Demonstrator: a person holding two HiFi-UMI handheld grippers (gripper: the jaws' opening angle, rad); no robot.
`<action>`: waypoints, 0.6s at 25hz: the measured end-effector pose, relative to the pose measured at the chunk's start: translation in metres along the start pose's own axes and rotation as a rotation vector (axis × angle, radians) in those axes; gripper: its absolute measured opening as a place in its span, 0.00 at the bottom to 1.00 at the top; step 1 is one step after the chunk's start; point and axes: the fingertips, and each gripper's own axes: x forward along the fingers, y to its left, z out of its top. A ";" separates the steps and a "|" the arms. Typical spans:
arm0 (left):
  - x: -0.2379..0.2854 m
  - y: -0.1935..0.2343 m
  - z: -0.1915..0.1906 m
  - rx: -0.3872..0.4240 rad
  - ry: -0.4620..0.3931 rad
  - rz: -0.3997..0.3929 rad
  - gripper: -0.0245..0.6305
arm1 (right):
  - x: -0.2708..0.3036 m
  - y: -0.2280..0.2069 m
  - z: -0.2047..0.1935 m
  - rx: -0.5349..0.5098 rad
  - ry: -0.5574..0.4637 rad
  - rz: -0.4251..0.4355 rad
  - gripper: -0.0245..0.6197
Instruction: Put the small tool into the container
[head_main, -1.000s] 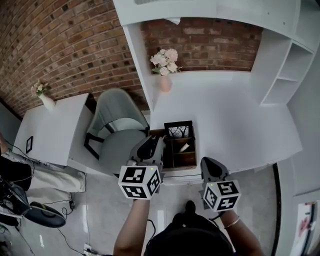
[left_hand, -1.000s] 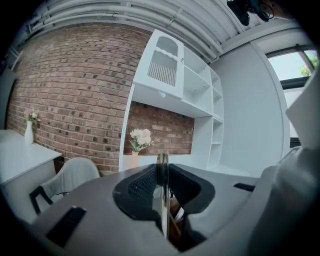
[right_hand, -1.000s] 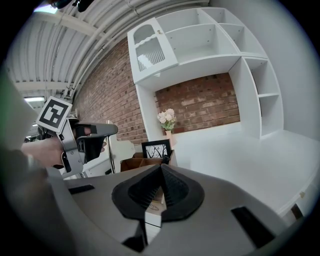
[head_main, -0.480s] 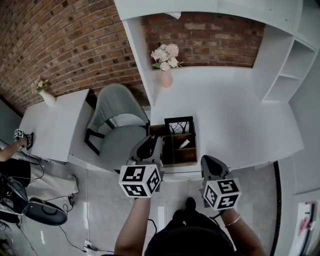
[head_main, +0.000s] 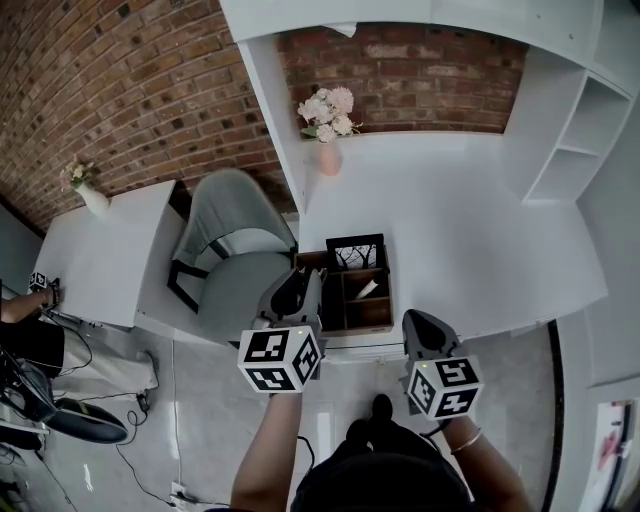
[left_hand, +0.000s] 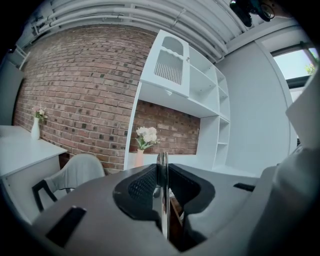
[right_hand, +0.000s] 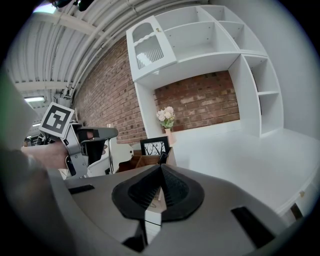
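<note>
A wooden container with several compartments stands at the white desk's near left edge. A small white item lies in one compartment. My left gripper hovers at the container's left side, shut on the small tool, a thin shiny metal strip seen edge-on between the pads. In the left gripper view the gripper points toward the desk. My right gripper is off the desk's front edge, right of the container, shut and empty. In the right gripper view the shut gripper faces the container.
A black picture frame leans at the container's far end. A pink vase of flowers stands at the desk's back left. A grey chair sits left of the desk. White shelves rise on the right.
Both grippers have stayed almost where they were. A person at the far left edge has shifted.
</note>
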 end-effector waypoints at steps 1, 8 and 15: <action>0.000 0.000 0.000 0.002 -0.002 0.000 0.15 | 0.001 0.000 0.000 0.000 0.001 0.000 0.04; 0.004 -0.003 -0.003 0.011 -0.002 -0.002 0.15 | 0.003 -0.001 -0.002 0.001 0.006 0.003 0.04; -0.002 -0.007 -0.033 0.010 0.068 -0.003 0.15 | 0.003 -0.002 -0.005 0.002 0.014 0.002 0.04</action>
